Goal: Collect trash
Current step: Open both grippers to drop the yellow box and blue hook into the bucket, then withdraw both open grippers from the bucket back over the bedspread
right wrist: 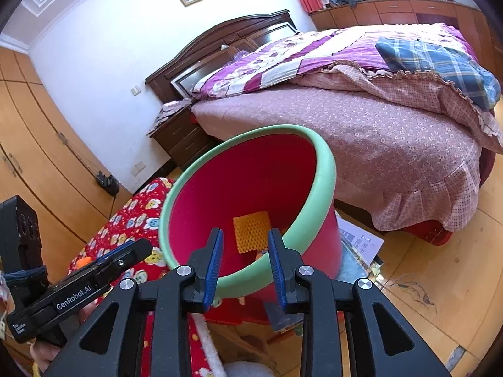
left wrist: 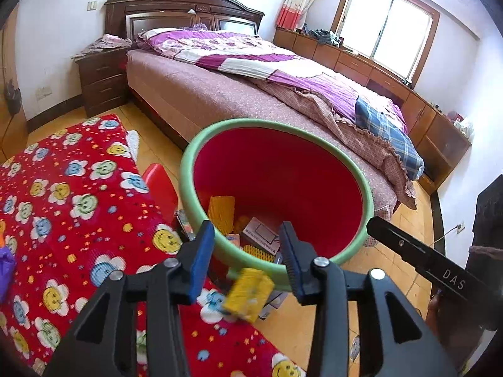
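Note:
A red bin with a green rim (left wrist: 361,185) stands on the floor by the bed. In it lie a yellow foam net (left wrist: 221,210) and a small white box (left wrist: 261,234). My left gripper (left wrist: 246,229) is open above the bin's near rim. A blurred yellow foam piece (left wrist: 248,293) is loose in the air below its jaws, over the near rim, with neither pad on it. In the right wrist view my right gripper (right wrist: 245,234) is open over the rim (right wrist: 327,169), which runs under the gap; nothing is between its pads. The foam net (right wrist: 251,231) shows beyond them.
A red quilt with smiley flowers (left wrist: 63,204) lies to the left. The bed (left wrist: 220,94) and a nightstand (left wrist: 100,81) are behind. Booklets (right wrist: 358,242) lie on the wooden floor under the bin. A red stool (left wrist: 160,185) stands beside it. Wardrobe doors (right wrist: 31,157) line the left.

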Demonstrator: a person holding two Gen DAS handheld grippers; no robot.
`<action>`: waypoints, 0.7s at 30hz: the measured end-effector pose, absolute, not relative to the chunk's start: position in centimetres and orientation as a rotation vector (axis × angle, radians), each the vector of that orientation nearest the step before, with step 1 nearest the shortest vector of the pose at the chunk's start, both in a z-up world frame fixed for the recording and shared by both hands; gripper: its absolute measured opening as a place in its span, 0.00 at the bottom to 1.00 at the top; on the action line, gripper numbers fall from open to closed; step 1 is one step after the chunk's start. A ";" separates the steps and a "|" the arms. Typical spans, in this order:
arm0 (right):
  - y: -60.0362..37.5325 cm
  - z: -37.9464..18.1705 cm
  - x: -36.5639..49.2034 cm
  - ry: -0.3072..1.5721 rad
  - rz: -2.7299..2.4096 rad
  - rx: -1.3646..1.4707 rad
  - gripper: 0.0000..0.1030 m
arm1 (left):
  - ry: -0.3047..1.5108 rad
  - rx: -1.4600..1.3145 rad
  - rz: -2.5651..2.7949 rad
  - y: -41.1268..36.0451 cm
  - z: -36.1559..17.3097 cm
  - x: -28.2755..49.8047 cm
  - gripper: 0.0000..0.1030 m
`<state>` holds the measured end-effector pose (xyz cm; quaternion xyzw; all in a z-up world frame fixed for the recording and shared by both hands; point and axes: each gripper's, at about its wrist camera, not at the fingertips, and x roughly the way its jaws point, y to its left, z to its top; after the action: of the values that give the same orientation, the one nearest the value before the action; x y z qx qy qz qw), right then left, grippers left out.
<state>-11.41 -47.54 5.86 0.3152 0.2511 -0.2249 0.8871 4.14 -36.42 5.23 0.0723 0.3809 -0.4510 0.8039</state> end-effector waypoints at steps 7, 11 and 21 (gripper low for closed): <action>-44.9 6.9 -11.6 0.511 -0.438 0.657 0.48 | 0.808 0.129 -0.932 -32.7 6.4 3.5 0.48; -43.1 7.4 -11.3 0.511 -0.408 0.652 0.49 | 0.803 0.115 -0.899 -30.0 6.9 3.3 0.48; -37.9 8.5 -10.0 0.530 -0.336 0.589 0.49 | 0.790 0.064 -0.783 -22.7 7.7 4.5 0.48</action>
<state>-10.02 -37.90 8.54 0.2856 0.2568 -0.1630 0.9088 4.51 -22.71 7.72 0.0303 0.3747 -0.3718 0.8488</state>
